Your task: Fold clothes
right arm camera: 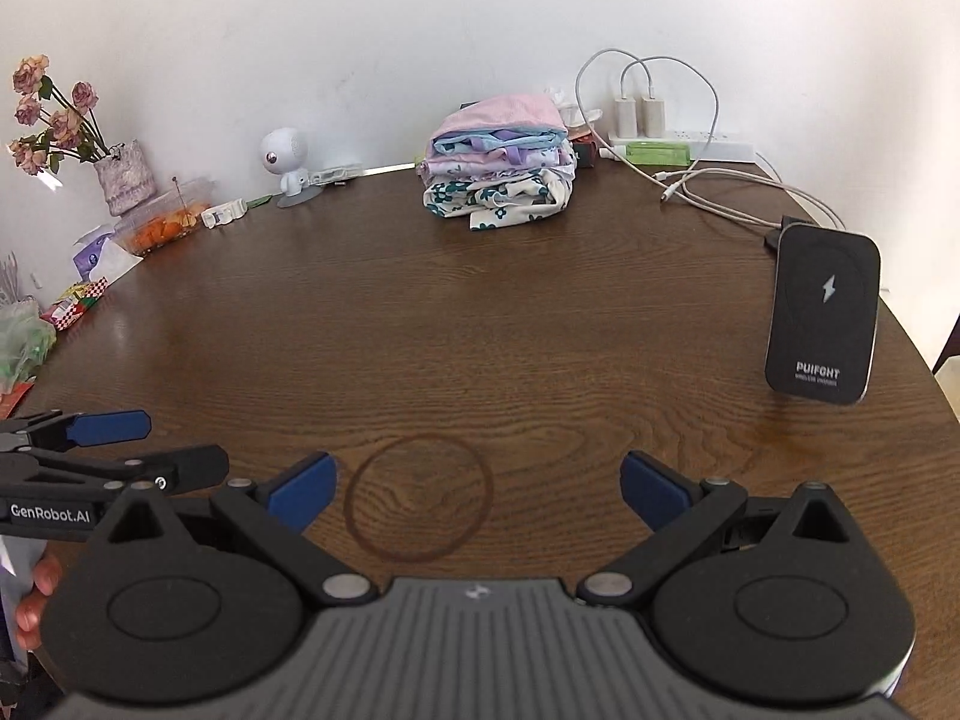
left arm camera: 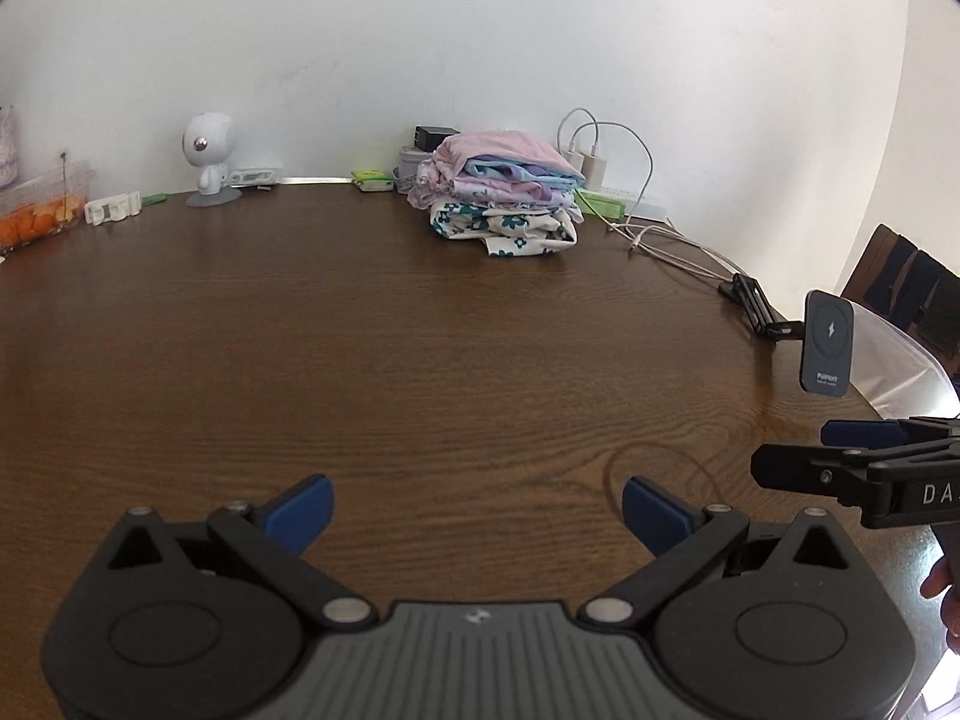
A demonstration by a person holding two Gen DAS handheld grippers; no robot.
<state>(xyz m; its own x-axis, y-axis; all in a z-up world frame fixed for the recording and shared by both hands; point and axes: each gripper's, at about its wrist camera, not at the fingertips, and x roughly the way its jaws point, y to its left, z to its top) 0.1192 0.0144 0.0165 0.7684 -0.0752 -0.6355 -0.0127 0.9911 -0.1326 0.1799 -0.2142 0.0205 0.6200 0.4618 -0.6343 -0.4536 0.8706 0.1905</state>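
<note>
The stack of folded clothes [right arm camera: 499, 163] sits at the far side of the round wooden table [right arm camera: 480, 324], close to the wall, its long axis running left to right and a floral piece at the bottom spilling forward. Between it and both grippers lies bare tabletop — wide, unobstructed. The left gripper [left arm camera: 477, 507] and right gripper [right arm camera: 474, 489] hover near the front edge, jaws spread apart, holding nothing. A wireless charger stand [right arm camera: 823, 315] rises on the right; cables [right arm camera: 720, 192] trail beside the stack.
</note>
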